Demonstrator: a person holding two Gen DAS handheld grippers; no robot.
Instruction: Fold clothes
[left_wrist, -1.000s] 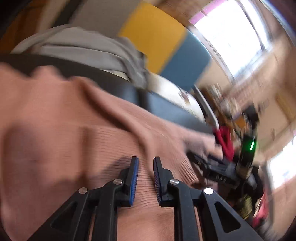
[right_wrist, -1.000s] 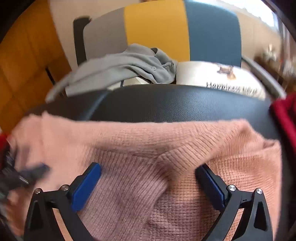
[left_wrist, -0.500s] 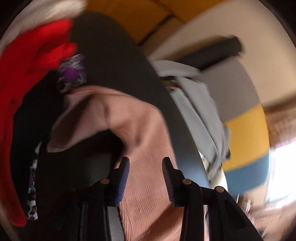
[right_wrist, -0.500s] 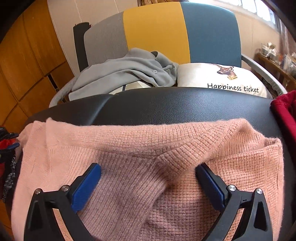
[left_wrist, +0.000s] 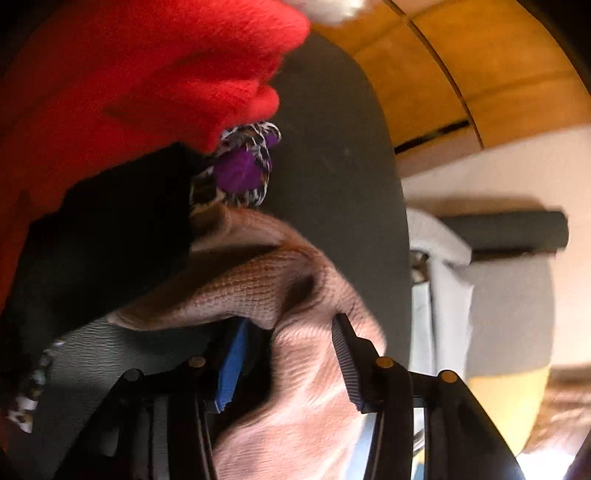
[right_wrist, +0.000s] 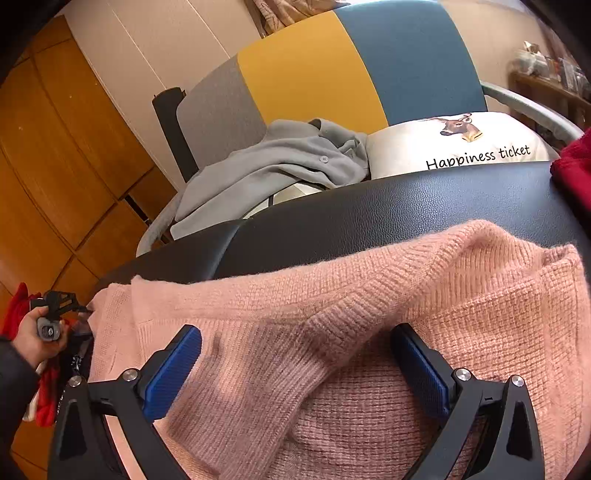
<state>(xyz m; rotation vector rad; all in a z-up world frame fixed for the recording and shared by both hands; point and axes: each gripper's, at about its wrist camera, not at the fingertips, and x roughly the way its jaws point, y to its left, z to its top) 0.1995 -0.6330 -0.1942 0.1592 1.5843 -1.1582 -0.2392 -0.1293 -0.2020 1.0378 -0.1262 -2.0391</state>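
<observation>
Left tool (left_wrist: 288, 343), jaws just opening and apart, straddles a fold of pink ribbed knit sweater (right_wrist: 369, 314); right tool (right_wrist: 295, 363) gapes wide, its tips half buried in knit.

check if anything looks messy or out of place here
The pink sweater is rumpled, one end bunched by the left gripper. A grey shirt lies crumpled on the chair behind.
</observation>
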